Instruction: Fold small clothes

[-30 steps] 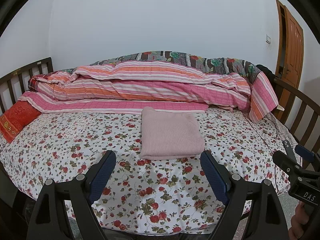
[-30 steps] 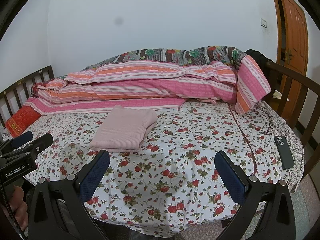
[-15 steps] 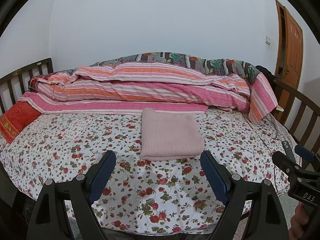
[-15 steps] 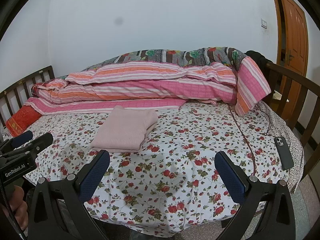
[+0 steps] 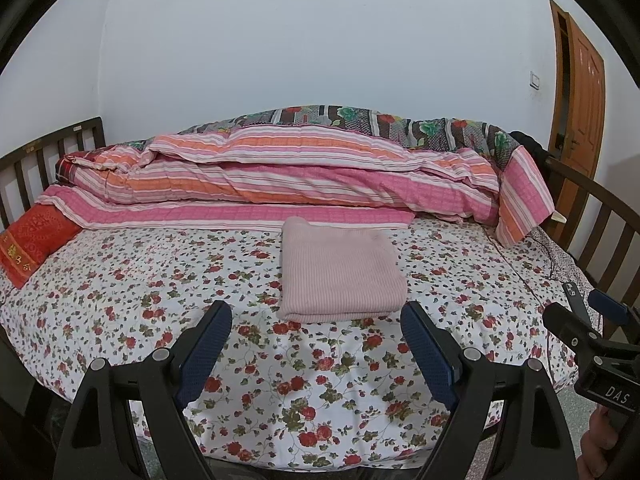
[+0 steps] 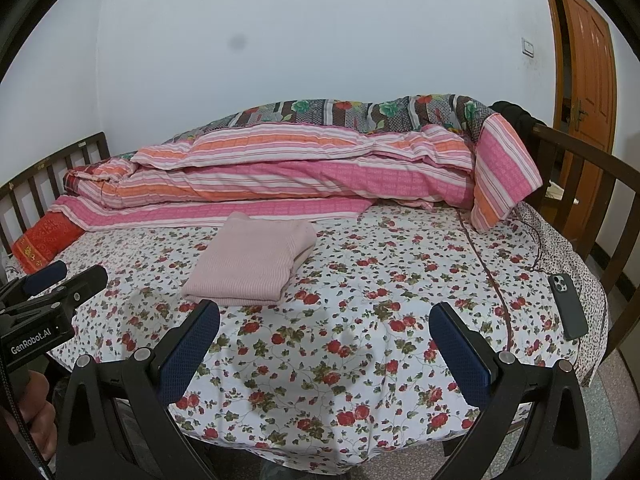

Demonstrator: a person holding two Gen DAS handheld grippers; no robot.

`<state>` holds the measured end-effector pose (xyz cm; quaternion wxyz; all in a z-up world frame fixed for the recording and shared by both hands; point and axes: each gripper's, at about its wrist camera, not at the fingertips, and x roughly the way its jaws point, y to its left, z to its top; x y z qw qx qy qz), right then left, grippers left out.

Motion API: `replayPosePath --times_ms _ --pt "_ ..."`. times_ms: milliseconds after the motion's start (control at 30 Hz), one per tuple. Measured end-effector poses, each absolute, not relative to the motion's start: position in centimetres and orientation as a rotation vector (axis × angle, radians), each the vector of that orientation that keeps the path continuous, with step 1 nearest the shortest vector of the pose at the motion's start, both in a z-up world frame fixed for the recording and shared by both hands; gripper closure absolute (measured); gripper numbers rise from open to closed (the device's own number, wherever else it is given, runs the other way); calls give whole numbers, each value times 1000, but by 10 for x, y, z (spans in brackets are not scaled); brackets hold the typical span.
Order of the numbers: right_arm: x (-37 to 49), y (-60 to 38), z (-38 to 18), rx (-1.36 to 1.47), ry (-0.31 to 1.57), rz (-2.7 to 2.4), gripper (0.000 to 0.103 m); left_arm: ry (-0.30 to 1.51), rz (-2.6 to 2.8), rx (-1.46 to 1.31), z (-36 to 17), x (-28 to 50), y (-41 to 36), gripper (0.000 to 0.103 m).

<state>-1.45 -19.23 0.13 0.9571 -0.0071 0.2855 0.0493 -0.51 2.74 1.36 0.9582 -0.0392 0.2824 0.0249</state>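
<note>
Red brocade on the cushion (image 5: 34, 246) marks the far left of the bed (image 5: 120, 280), tucked against the wooden rail; right of it the striped pink quilt (image 5: 300, 176) is heaped along the far side; just in front of that heap, about mid-bed, lies the pink knitted garment (image 5: 340, 276), already a neat flat rectangle with stacked layers at its near edge. By my judgement the folding of this piece is done; I see no other small clothes waiting, so what is left may be only putting it away.

My left tongs (image 5: 316, 356) hang at the near edge of the bed, spread wide with nothing between them, the garment just beyond; my right tongs (image 6: 326, 356) gape as wide and empty, the garment off to their far left.

The right view alone shows the dark phone (image 6: 568, 306) whole, near the bed's right edge; the left view shows only a sliver of it.
</note>
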Motion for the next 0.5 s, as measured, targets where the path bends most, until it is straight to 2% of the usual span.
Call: replayPosePath --times_ms 500 --pt "-15 -191 2 -14 577 101 1 570 49 -86 14 -5 26 17"
